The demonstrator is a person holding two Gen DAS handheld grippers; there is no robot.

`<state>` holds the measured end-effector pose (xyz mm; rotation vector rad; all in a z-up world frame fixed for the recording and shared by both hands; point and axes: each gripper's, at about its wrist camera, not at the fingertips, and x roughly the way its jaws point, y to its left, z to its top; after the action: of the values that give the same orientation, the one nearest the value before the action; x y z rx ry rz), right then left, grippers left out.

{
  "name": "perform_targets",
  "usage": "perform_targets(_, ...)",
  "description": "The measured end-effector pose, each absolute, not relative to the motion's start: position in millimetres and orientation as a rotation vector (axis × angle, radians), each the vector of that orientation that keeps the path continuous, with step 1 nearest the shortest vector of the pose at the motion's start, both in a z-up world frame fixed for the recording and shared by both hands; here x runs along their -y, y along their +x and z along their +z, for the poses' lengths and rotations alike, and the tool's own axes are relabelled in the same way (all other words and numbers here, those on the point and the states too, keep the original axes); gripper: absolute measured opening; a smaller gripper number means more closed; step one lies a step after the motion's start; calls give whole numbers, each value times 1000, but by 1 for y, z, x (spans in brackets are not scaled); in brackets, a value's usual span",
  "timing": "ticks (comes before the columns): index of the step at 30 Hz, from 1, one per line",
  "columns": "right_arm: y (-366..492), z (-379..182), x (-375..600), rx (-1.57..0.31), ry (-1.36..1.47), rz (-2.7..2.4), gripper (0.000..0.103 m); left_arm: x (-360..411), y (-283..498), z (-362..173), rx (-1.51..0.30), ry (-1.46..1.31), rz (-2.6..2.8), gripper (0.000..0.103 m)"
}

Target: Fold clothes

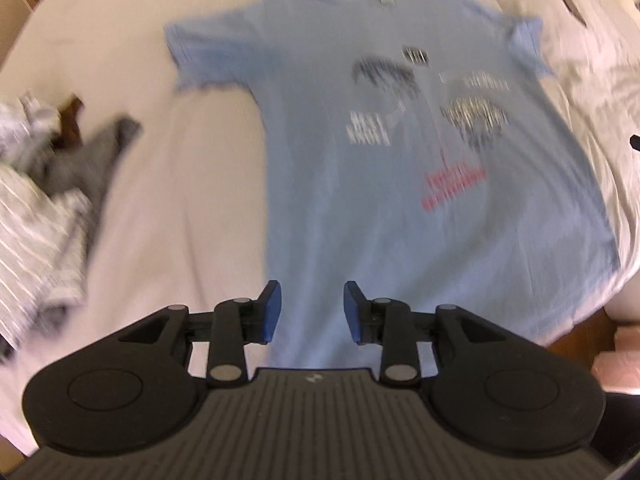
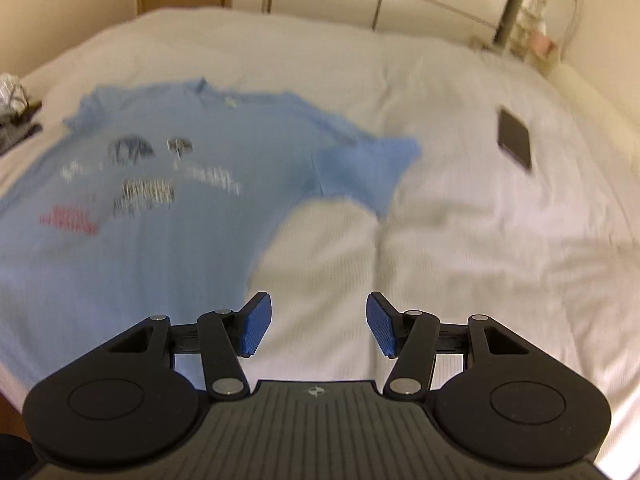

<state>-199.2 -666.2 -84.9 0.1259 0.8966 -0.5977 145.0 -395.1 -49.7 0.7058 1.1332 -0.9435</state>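
A light blue T-shirt [image 1: 360, 160] lies spread flat, print side up, on a cream-covered bed [image 1: 180, 200], its collar toward twelve o'clock and its hem toward six. Both short sleeves are laid out, one at ten o'clock, the other at two. The chest print, in black, white and red, is too blurred to read. The left gripper [image 1: 312, 312] sits at six o'clock over the shirt's hem area, jaws apart with nothing between the blue pads [image 1: 271, 312]. At nine o'clock, apart from the shirt, a heap of other clothes [image 1: 44, 208] rests on the bed: striped white fabric and a grey piece.
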Motion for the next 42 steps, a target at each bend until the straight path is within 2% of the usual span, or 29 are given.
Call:
perform_targets(5,-140,-67,656,-850,73,-532,55,407,182,-32,-1014,774,-946,33)
perform_targets(7,-106,-68,637,-855,59,-512,54,407,201,-29,-967,805,-968,39)
perform_targets(15,33,-75,560,-875,4,-432,54,423,319,-51,-863,851,-1167,40)
perform_targets(18,85,-78,531,-883,-17,-402,54,437,359,-63,-770,929,-1261,40)
perform_targets(21,137,-81,502,-890,-39,-372,52,449,380,-76,-600,1080,-1367,40)
perform_targets(25,208,-104,465,-911,-129,-337,38,458,397,-98,-354,1266,-1489,40)
perform_targets(30,286,-141,455,-936,-177,-350,34,467,416,-130,-112,1423,-1547,40)
perform_targets(34,327,-173,453,-960,-281,-325,34,475,428,-146,-7,1474,-1590,40)
perform_targets(42,363,-214,443,-1024,-440,-283,32,488,436,-159,78,1526,-1660,40)
